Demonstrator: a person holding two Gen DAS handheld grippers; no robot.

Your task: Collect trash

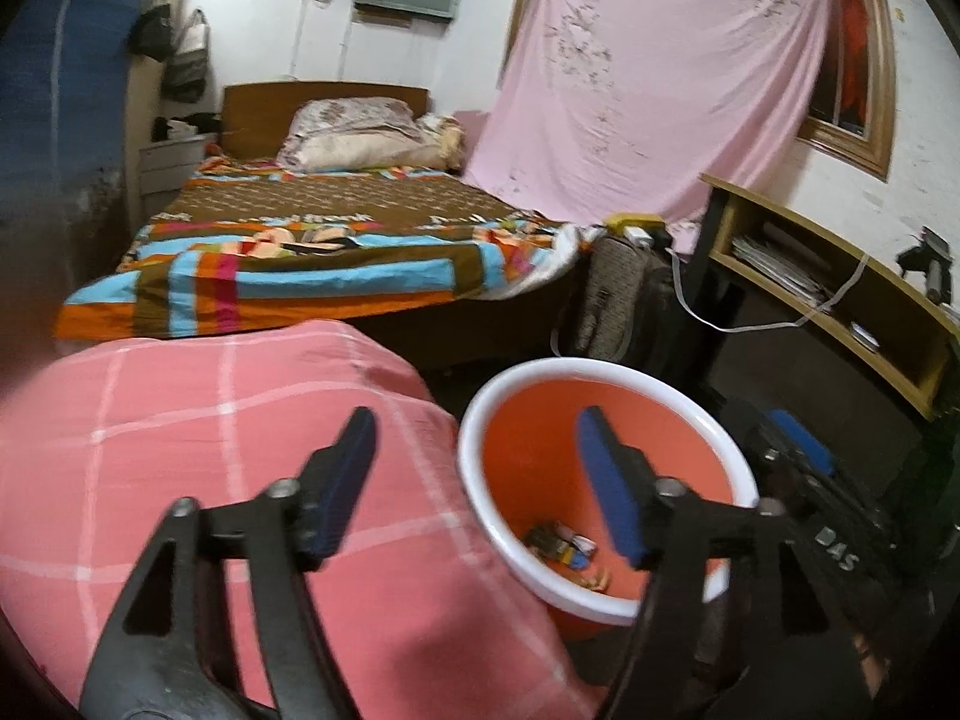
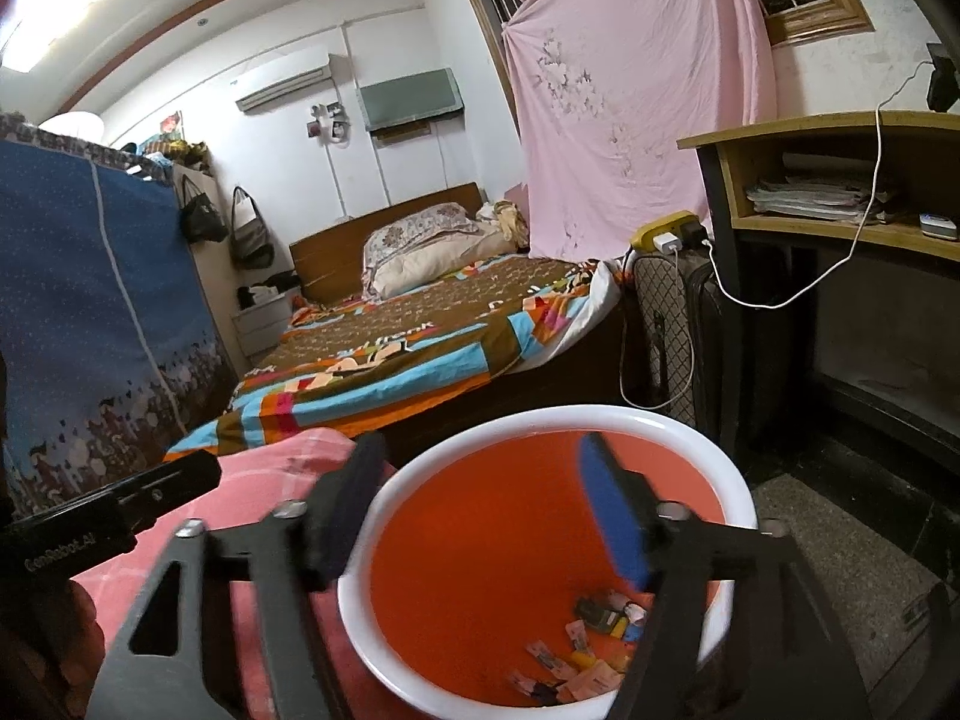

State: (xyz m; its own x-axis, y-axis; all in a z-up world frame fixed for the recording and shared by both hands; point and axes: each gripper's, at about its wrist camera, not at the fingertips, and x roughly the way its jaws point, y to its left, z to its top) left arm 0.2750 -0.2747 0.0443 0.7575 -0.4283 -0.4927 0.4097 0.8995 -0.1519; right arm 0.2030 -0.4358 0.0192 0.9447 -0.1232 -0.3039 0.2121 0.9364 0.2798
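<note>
Below and ahead of both tongs, the orange basin point(image 2: 480, 570) holds the collected wrappers point(image 2: 576, 654); left tongs point(image 1: 474, 486) and right tongs point(image 2: 480, 510) stand wide, empty, the right nearer.

Left gripper point(image 1: 477, 468), lower centre of frame: jaws apart, nothing between them. Orange bucket point(image 1: 480, 420), lower right, contains small scraps point(image 1: 567, 546). Pink checked cloth point(image 1: 198, 450), lower left.

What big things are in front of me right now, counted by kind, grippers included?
Grippers: 2, left gripper, right gripper, both open, empty.
Orange bins: 1, bin, scraps inside.
Beds: 1, bed.
Pink checked cloths: 1, cloth.
Total: 5.
</note>
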